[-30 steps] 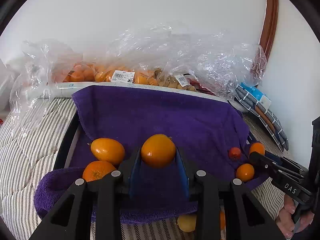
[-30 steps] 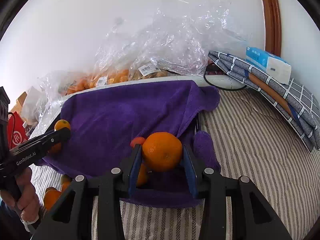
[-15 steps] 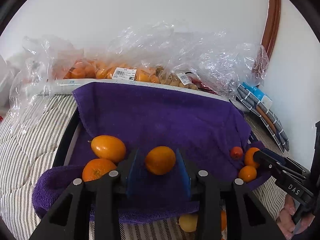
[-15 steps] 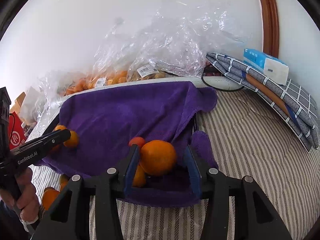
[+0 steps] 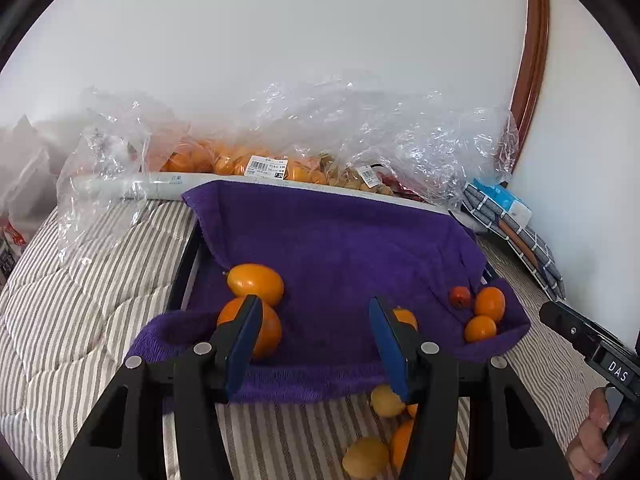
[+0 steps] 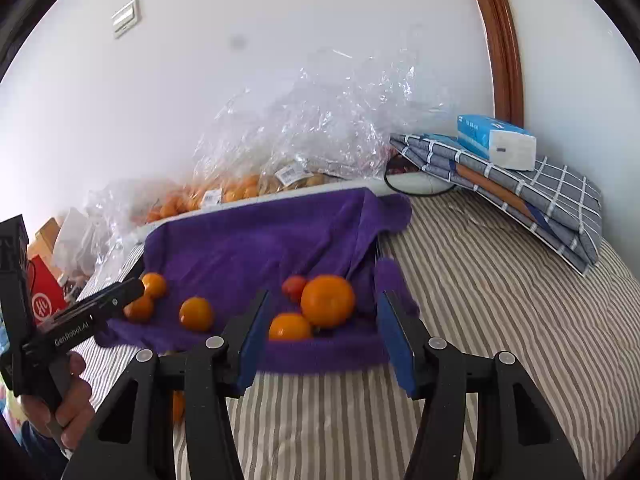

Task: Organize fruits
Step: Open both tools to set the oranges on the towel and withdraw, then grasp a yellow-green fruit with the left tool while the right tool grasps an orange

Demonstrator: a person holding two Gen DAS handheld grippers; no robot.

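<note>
My left gripper (image 5: pixel 316 348) has just been opening, its jaws parted with nothing between them, and my right gripper (image 6: pixel 322 338) likewise. The oranges (image 6: pixel 327 300) lie on the purple towel (image 5: pixel 340 240) along the bed's (image 6: pixel 500 300) far edge.

A striped bed (image 6: pixel 480 300) carries a purple towel (image 6: pixel 260 240), loose fruit (image 5: pixel 366 458), and folded checked cloth (image 6: pixel 540 196).

Both wrist cams look fwd and slightly down along their fingers, close over the purple towel (image 5: pixel 340 240). Left cam sits left, right cam right; both share towel and plastic bags (image 6: pixel 320 132) at the wall.
</note>
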